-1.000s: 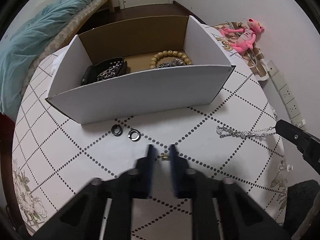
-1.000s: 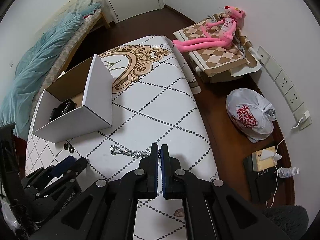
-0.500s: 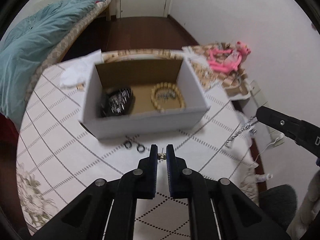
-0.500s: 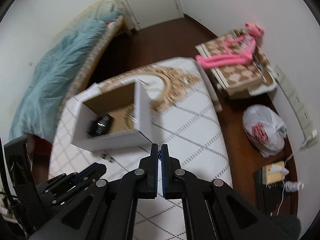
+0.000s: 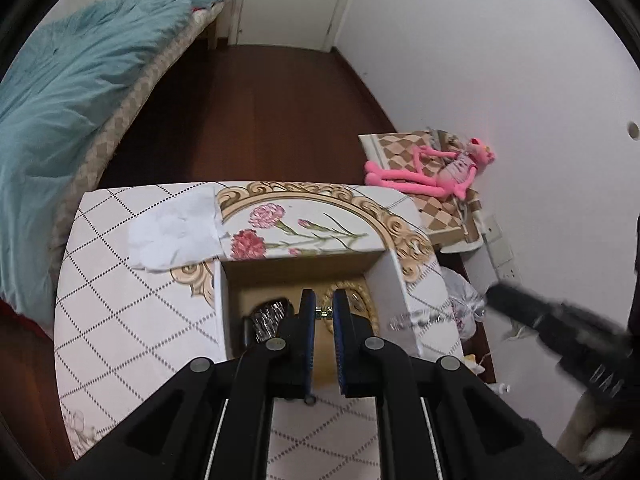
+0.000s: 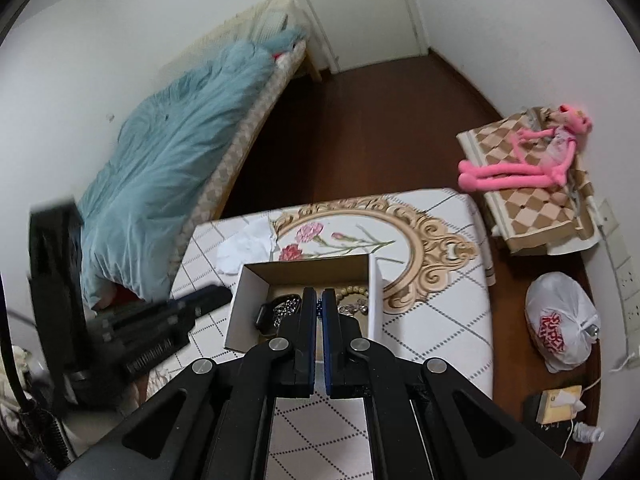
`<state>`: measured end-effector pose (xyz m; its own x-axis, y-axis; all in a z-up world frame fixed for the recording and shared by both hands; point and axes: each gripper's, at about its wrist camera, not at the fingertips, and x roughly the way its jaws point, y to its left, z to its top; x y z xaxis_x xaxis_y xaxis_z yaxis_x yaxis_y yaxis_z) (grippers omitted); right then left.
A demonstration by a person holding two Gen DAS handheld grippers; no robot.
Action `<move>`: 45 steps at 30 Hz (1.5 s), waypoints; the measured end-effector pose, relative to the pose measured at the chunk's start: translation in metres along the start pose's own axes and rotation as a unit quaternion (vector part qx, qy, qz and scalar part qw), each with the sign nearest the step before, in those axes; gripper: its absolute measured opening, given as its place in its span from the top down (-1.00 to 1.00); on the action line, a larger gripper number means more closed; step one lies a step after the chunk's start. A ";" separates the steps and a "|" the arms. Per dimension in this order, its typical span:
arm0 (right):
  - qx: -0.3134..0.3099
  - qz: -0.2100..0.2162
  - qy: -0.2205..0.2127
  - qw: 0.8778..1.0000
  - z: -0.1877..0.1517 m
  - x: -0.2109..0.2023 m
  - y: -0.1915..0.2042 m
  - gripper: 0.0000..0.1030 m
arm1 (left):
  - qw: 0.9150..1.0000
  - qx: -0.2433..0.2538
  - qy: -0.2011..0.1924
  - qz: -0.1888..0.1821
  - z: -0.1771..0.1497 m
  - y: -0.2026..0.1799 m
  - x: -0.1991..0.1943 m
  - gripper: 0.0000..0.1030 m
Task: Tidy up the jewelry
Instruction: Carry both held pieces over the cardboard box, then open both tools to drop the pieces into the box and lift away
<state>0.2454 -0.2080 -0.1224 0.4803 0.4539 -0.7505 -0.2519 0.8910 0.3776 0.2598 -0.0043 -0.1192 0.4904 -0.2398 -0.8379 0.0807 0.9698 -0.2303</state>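
step: drop-off over cardboard box (image 5: 394, 280) | left hand-held gripper (image 5: 324, 312) pinches small gold earring (image 5: 323, 312) | right hand-held gripper (image 6: 319, 307) clamps silver chain (image 5: 420, 319) | next: lower inside box, release

A box (image 6: 374, 280) sat on the bench (image 6: 448, 320), with a bead bracelet (image 6: 352, 291) in its right half and a watch (image 6: 264, 314) in its left. Crumpled paper (image 6: 244, 246) lay behind the box to the left. A bed (image 6: 168, 168) stood beyond the bench's left side.
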 end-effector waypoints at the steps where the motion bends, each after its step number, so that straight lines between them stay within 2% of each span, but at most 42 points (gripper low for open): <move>1: -0.001 -0.003 0.013 1.000 0.004 0.013 0.000 0.95 | 1.000 0.001 0.008 -0.002 0.003 0.001 0.006 0.88; 9: 0.003 -0.017 0.080 0.997 0.007 0.076 -0.009 0.95 | 0.997 -0.021 0.074 -0.031 0.018 0.013 0.056 0.88; 16: 0.018 -0.003 0.130 0.991 0.007 0.112 -0.018 0.94 | 0.989 -0.068 0.124 -0.032 0.022 0.029 0.084 0.86; 18: 0.015 -0.004 0.145 0.989 0.007 0.119 -0.018 0.93 | 0.988 -0.079 0.128 -0.036 0.022 0.032 0.084 0.85; 21: 0.007 -0.010 0.155 0.988 0.005 0.122 -0.015 0.93 | 0.991 -0.071 0.113 -0.017 0.026 0.031 0.077 0.80; 23: 0.002 -0.016 0.152 0.988 0.005 0.121 -0.012 0.93 | 0.992 -0.068 0.105 -0.010 0.027 0.032 0.071 0.47; 24: -0.003 -0.021 0.150 0.989 0.006 0.119 -0.011 0.93 | 0.993 -0.067 0.099 -0.002 0.028 0.032 0.068 -0.02; 25: -0.007 -0.026 0.146 0.989 0.006 0.116 -0.009 0.92 | 0.994 -0.065 0.090 0.007 0.029 0.032 0.063 -0.42; 26: -0.009 -0.029 0.144 0.989 0.007 0.113 -0.008 0.89 | 0.995 -0.062 0.078 0.015 0.030 0.033 0.058 -0.49; 29: -0.018 -0.043 0.132 0.990 0.010 0.104 -0.005 0.47 | 0.996 -0.057 0.058 0.041 0.031 0.035 0.046 -0.51; 31: -0.024 -0.055 0.125 0.990 0.011 0.098 -0.003 0.10 | 0.996 -0.049 0.041 0.068 0.030 0.036 0.036 -0.87; 32: -0.028 -0.061 0.121 0.990 0.012 0.095 -0.002 0.02 | 0.995 -0.045 0.037 0.080 0.029 0.036 0.032 -0.96; 34: -0.036 -0.083 0.116 0.989 0.010 0.089 -0.001 -0.34 | 0.993 -0.038 0.018 0.107 0.023 0.037 0.023 -0.99; 35: -0.039 -0.091 0.114 0.989 0.009 0.089 -0.001 -0.45 | 0.992 -0.035 0.012 0.117 0.019 0.037 0.018 -0.99; 37: -0.046 -0.116 0.111 0.986 0.003 0.086 -0.001 -0.80 | 0.989 -0.030 -0.005 0.142 0.008 0.037 0.010 -0.99; 40: -0.049 -0.149 0.112 0.981 -0.009 0.085 -0.002 -0.85 | 0.986 -0.025 -0.015 0.162 -0.012 0.037 0.004 -0.99; 45: -0.047 -0.177 0.104 0.977 -0.028 0.083 -0.004 -0.94 | 0.984 -0.029 -0.010 0.175 -0.040 0.036 0.003 -0.99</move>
<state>0.2630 -0.1746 -0.2010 0.3719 0.0963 -0.9233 -0.1813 0.9830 0.0295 0.2295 0.0286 -0.1495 0.4961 0.1093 -0.8614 -0.1444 0.9886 0.0423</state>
